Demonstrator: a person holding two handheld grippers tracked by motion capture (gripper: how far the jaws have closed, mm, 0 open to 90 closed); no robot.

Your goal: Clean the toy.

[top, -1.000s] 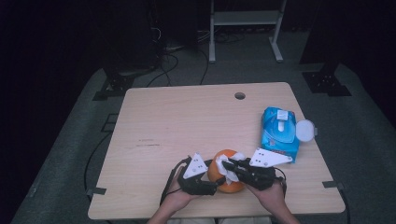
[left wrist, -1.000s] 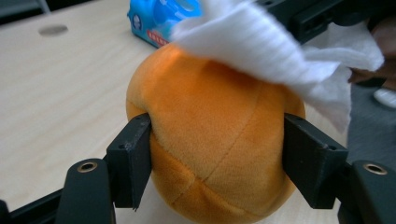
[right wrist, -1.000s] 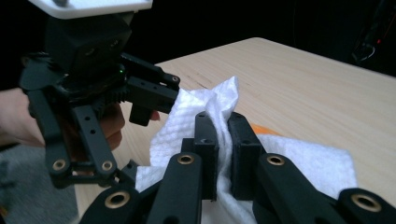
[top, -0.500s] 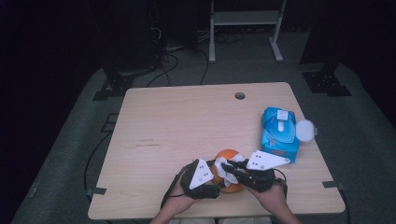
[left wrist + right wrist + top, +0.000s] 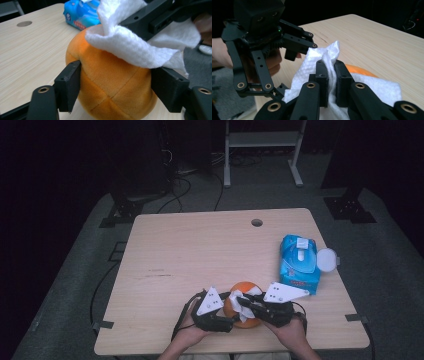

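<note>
An orange plush ball [image 5: 245, 292] [image 5: 110, 82] rests near the table's front edge. My left gripper [image 5: 227, 321] [image 5: 116, 86] is shut on it, one jaw pressed to each side. A white wipe [image 5: 130, 45] [image 5: 312, 67] lies draped over the ball's top. My right gripper [image 5: 244, 301] [image 5: 331, 71] is shut on the wipe, pinching a fold of it above the ball [image 5: 360, 70]. In the right gripper view the left gripper [image 5: 274, 50] stands close by, held by a hand.
A blue pack of wipes [image 5: 298, 263] [image 5: 81, 13] lies at the right of the table [image 5: 200, 250], its white lid [image 5: 326, 259] flipped open. A round cable hole [image 5: 257, 222] [image 5: 24, 23] sits near the far edge. A metal stand [image 5: 262, 140] and cables are on the floor beyond.
The left gripper has shifted slightly right and closer to the ball. The right gripper with the wipe has moved a little over the ball's top.
</note>
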